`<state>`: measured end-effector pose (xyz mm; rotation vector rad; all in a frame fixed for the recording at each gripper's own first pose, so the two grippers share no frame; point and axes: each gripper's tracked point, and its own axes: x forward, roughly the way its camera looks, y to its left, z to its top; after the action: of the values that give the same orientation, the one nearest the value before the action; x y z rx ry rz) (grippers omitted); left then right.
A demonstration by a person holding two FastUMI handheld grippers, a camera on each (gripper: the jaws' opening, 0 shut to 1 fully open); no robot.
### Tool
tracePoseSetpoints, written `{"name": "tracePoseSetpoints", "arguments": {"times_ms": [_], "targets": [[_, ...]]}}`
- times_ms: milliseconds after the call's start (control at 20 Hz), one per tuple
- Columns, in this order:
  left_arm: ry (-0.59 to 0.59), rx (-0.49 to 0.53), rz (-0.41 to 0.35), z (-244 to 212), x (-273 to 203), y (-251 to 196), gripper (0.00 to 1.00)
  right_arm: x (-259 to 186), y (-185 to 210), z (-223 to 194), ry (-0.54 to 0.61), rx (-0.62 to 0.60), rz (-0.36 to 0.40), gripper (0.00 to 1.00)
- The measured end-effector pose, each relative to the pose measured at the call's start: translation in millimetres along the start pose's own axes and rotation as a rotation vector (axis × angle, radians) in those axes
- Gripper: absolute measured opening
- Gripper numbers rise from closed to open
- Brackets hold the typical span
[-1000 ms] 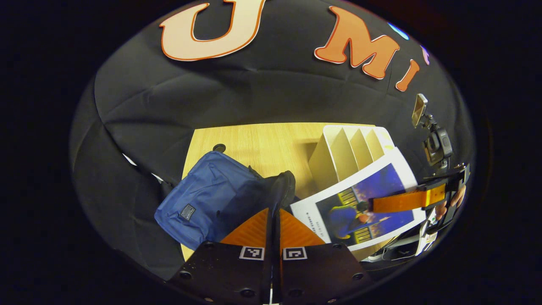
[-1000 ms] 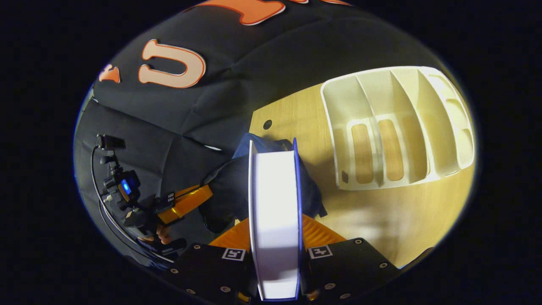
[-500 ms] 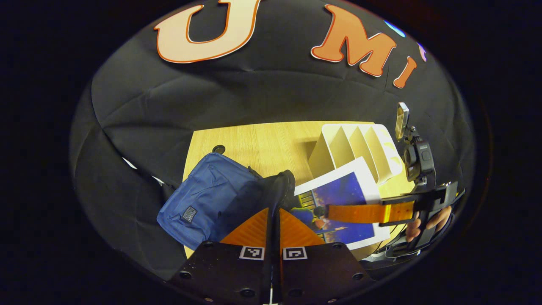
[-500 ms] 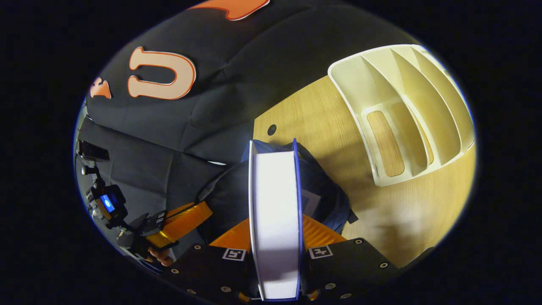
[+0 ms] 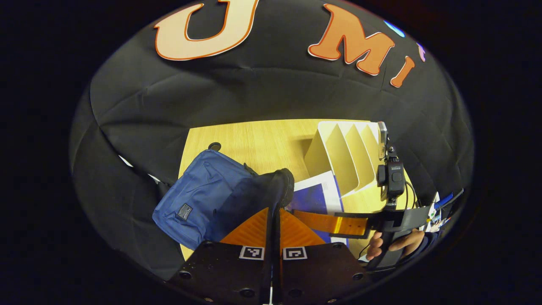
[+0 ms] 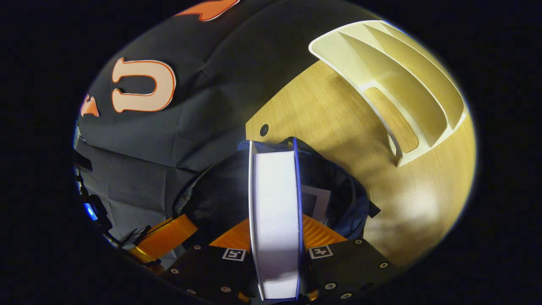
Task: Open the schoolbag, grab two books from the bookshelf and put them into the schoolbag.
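Note:
The blue schoolbag (image 5: 199, 195) lies on the wooden table (image 5: 262, 140) with its dark mouth lifted. My left gripper (image 5: 274, 210) is shut on the bag's dark opening edge (image 5: 277, 188) and holds it up. My right gripper (image 6: 275, 224) is shut on a book (image 6: 275, 203), seen edge-on with white pages and blue covers, directly above the open bag (image 6: 343, 190). A white-bordered book (image 6: 315, 202) lies inside the bag. In the left gripper view the right gripper (image 5: 326, 220) brings the blue-covered book (image 5: 317, 197) up against the bag's mouth.
The cream bookshelf (image 6: 394, 84) with empty slots stands on the table to the right of the bag, also visible as the bookshelf (image 5: 343, 156). A round hole (image 5: 214, 146) marks the table's far left. A hand (image 5: 394, 243) grips the right gripper's handle.
The right gripper carried the book leftward from beside the bookshelf to over the bag's mouth. The left gripper kept its hold on the bag's edge and barely moved.

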<state>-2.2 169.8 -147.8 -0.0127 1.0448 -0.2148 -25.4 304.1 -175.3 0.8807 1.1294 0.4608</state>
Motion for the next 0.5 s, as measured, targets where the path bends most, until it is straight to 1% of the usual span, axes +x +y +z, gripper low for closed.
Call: {"name": "tracePoseSetpoints", "arguments": {"times_ms": [50, 100, 200, 250, 300, 500], "targets": [[0.006, 0.009, 0.002, -1, -2, -1, 0.0, 5, 2, -2, -0.002, 0.013, 0.008, 0.39], [0.01, 0.018, 0.004, -1, -2, -2, 0.02, 9, 0, -4, -0.006, 0.03, 0.008, 0.39], [0.025, 0.032, -0.006, -4, -2, -8, 0.02, 20, 1, -7, -0.021, 0.05, 0.016, 0.39], [0.035, 0.036, -0.016, -5, -1, -12, 0.0, 25, 3, -8, -0.037, 0.058, 0.022, 0.39], [0.04, 0.045, -0.023, -6, -2, -15, 0.02, 27, 4, -9, -0.042, 0.058, 0.026, 0.39], [0.044, 0.075, -0.027, -4, -5, -21, 0.02, 40, 11, -10, -0.075, 0.089, 0.056, 0.39]]}}
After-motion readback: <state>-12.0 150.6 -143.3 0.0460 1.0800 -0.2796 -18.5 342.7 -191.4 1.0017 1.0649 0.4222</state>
